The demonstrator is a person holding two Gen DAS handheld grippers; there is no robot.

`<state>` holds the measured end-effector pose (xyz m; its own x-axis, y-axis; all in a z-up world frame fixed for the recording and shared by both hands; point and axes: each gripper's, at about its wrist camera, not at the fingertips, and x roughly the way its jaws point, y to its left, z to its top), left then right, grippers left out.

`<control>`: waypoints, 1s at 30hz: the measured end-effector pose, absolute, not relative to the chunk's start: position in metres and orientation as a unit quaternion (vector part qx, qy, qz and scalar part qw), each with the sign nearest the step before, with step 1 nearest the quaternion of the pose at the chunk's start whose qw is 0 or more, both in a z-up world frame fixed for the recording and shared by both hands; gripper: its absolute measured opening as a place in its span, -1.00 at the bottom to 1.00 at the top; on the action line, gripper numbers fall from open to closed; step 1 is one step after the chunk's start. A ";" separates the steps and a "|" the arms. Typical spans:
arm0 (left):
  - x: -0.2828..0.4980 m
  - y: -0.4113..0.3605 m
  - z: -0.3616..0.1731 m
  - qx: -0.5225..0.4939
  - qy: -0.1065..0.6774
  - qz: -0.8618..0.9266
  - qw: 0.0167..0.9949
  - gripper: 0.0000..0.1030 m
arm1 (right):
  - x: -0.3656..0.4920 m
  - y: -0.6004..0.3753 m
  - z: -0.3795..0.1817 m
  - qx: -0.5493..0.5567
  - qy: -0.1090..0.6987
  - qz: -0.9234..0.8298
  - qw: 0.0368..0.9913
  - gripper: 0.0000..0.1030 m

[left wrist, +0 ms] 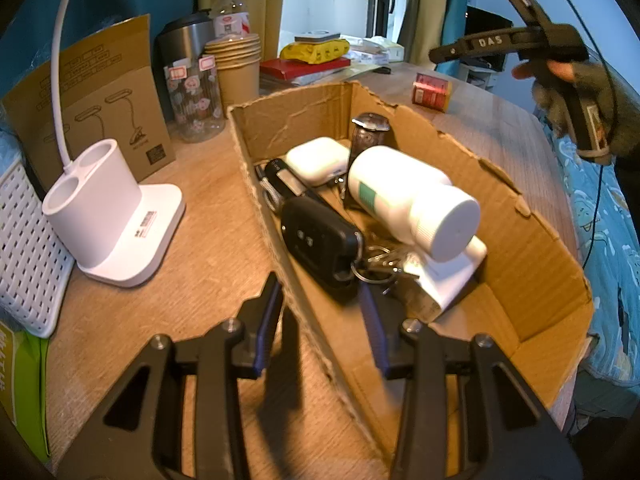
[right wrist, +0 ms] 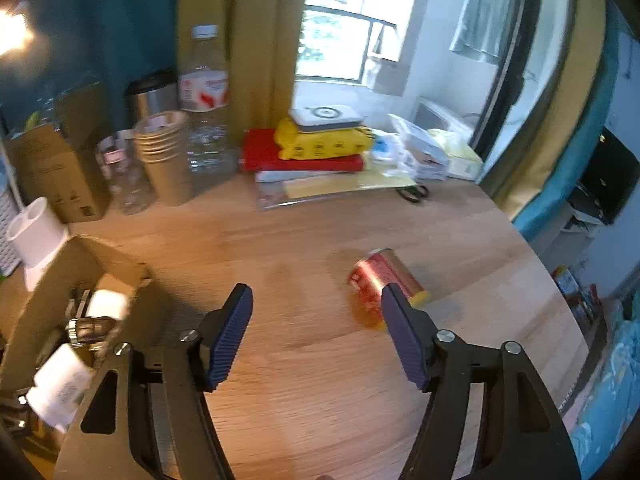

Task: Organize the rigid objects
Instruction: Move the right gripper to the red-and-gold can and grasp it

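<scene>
Fingers (left wrist: 266, 320) of the left gripper (left wrist: 320, 296): drawn close about the near wall of the cardboard box (left wrist: 520, 248), one outside it, one inside. Seemingly pinching that wall to steady the box, though pad contact is hard to confirm from this angle.

Inside the box already: a white bottle (left wrist: 404, 196) lying on its side across a white block, a black car key (left wrist: 316, 240) with its ring of keys, a white earbud case (left wrist: 316, 160) toward the far wall, and a dark, metal-capped item beside that. Outside the box, beyond its far right corner: a red can (left wrist: 432, 90) on its side on the bench (left wrist: 208, 208). Above and right of the box: the right gripper (left wrist: 520, 44) in a gloved hand (left wrist: 576, 100).

From the right wrist view: fingers spread wide, gripping nothing, only bare bench between them. Box at the lower left edge; the can well right of it, lying just beyond the tip of the right-hand finger, not touched.

Judged from this: most of the loose pieces gathered, the can apparently the last one left out. Still to do: bracket the can, close on it, carry it over to the box. Rolling likely if nudged side-on.
</scene>
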<state>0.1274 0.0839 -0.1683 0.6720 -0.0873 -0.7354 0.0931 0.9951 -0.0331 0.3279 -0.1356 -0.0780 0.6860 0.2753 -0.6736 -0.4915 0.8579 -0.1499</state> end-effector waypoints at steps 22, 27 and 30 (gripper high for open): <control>0.127 0.083 -0.168 0.003 0.402 -0.050 0.914 -0.21 | 0.400 -0.173 -0.122 -0.023 0.413 0.127 0.902 0.52; 0.127 0.083 -0.168 0.003 0.402 -0.050 0.914 -0.21 | 0.412 -0.170 -0.130 -0.001 0.423 0.114 0.899 0.52; 0.127 0.083 -0.168 0.003 0.402 -0.050 0.914 -0.21 | 0.415 -0.165 -0.133 -0.004 0.424 0.114 0.898 0.52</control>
